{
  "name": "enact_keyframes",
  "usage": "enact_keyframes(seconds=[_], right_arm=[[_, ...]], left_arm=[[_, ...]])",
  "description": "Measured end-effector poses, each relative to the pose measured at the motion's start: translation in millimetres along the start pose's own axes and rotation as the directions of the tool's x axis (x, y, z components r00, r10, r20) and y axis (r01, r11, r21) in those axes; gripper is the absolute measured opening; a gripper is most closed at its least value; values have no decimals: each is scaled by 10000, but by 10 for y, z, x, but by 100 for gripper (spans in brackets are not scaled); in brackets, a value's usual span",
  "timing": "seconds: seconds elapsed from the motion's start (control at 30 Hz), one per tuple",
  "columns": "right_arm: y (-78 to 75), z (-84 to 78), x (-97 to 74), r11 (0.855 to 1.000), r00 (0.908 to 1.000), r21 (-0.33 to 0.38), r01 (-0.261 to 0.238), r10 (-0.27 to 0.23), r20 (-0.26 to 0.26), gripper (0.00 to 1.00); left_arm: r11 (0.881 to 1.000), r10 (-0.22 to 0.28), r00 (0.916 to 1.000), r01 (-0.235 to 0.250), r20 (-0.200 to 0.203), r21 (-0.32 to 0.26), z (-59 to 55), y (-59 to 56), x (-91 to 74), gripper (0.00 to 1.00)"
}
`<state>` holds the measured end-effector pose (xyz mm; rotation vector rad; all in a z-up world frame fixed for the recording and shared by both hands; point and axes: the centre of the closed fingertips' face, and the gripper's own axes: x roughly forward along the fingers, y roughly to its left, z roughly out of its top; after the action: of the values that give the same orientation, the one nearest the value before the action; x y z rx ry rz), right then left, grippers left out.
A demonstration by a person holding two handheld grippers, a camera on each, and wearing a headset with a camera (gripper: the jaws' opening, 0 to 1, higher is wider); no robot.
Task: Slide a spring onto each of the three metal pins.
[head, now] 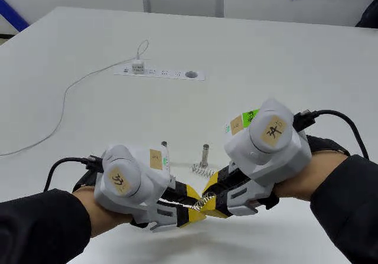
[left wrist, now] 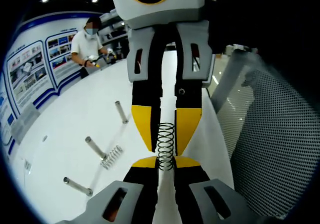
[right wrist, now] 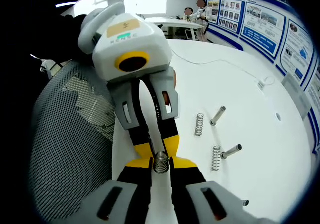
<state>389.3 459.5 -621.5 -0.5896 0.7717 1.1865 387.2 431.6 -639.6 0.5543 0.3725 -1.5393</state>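
Steel spring [head: 204, 201] in grip of left gripper [left wrist: 166, 162] and right gripper [right wrist: 161, 163] near table [head: 266, 69] edge

I read this as a lab showroom: blue-framed wall info panels [right wrist: 260, 21], white worktable [head: 266, 57], white power strip [head: 162, 72], grey mesh chair [right wrist: 65, 129].

- We see the left hand-held gripper [head: 190, 212] and the right hand-held gripper [head: 214, 196] tip to tip at the near edge of the tabletop [head: 266, 57].
- One spring [head: 204, 202] sits between both pairs of jaws, bridging them.
- Behind them stand the left pin [head: 164, 149] and the middle pin [head: 205, 153], with a loose spring [head: 202, 170] lying at the middle pin's foot.
- In the left gripper view a third pin [left wrist: 121, 112] stands beyond those two, in line.
- In the right gripper view a second loose spring [right wrist: 199, 124] lies just beside the far-end pin [right wrist: 217, 115].
- Far back lies the power strip [head: 159, 72], with a plug [head: 138, 67] on its left end and a cable [head: 65, 98] trailing left.
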Motion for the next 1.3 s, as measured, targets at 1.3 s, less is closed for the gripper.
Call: enact_keyframes(seconds=[1.3], right_arm=[[-313,-274,-287,9942,9953,744,780,-734,-625,12]], left_arm=[[9854,956,9951,-982,-254,-1387,-303,221,-409,38]])
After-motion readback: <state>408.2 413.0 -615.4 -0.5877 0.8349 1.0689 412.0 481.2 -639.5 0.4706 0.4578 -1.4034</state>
